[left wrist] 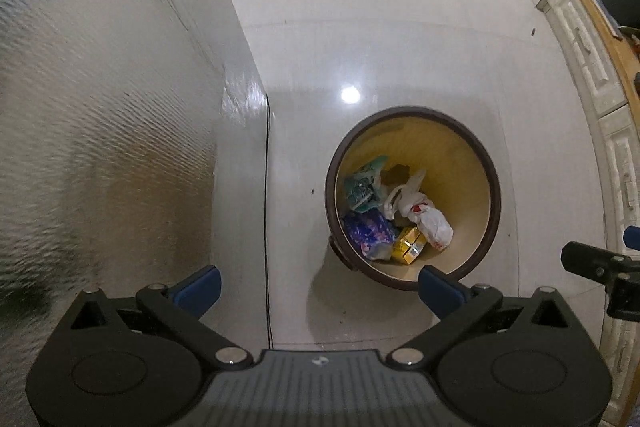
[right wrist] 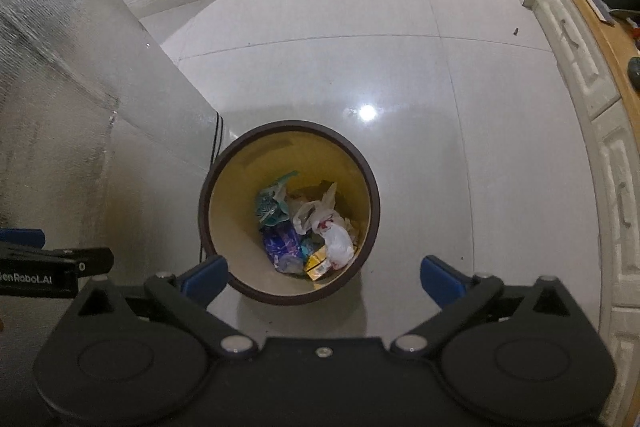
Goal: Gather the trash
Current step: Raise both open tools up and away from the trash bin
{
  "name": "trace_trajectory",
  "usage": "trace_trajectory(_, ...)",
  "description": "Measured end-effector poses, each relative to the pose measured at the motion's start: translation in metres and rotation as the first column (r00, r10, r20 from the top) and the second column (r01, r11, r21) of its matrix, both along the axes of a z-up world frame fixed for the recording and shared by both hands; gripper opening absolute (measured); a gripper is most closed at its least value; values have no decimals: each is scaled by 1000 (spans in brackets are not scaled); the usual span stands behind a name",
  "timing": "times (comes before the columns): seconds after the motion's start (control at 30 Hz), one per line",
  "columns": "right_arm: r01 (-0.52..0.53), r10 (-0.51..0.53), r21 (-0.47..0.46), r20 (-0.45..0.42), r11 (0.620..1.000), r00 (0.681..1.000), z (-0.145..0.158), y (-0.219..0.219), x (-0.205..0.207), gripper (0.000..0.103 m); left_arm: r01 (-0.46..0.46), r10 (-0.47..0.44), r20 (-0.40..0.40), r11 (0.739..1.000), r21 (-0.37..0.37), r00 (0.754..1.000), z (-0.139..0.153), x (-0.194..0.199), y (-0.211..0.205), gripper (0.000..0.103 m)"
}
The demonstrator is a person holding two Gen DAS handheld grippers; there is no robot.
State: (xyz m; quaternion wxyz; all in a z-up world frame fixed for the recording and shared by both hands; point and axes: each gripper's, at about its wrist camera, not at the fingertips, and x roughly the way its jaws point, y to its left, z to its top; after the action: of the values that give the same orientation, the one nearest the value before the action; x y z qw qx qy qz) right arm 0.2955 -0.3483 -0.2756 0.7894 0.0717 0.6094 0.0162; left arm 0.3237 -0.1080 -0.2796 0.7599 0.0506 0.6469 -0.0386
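Both grippers point down at a round bin (right wrist: 289, 213) w/ dark brown rim & yellowish inside, standing on pale glossy floor tiles (right wrist: 400, 75) just beside a silvery textured panel (left wrist: 100, 99). Right gripper (right wrist: 324, 277) has its blue-padded tongs spread wide apart, nothing between them; bin sits below & between the fingers. Left gripper (left wrist: 320, 287) is likewise wide apart & empty, bin showing past its right finger.

Trash lies at the bin bottom: white plastic bag (right wrist: 334, 233) w/ red marks, yellow carton (right wrist: 316, 263), blue-purple patterned wrapper (right wrist: 280, 245), teal packet (right wrist: 272, 205). Print on them too small to read.

Only legible writing: "enRobot.AI" in white on the left gripper's side, seen at left edge of right wrist view, 1st letter(s) cut off by the frame. Cream cabinet w/ drawers (right wrist: 592, 107) & wood-tone top runs along the right. A light glare spot sits on the tiles near the bin
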Motion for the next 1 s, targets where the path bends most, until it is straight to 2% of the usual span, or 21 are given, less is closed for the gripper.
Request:
trace_trajectory(0.17,27,-26,-15,43,1000,999,29,-4,-14,103,25,-27,74,999,22,997,29,-14,-4,103)
trace_trajectory(0.43,77,-74,-21,128,997,989,87,-8,-48,102,42,-41,194,999,3,980,87,-51,-5,103)
trace_trajectory(0.8,67,-52,-54,250,996,967,164,-10,-105,102,71,-57,346,997,-28,936,164,-102,-5,103)
trace_trajectory(1.0,52,-31,-60,305,997,952,192,-10,-132,102,61,-43,408,998,-32,912,194,-128,-1,103)
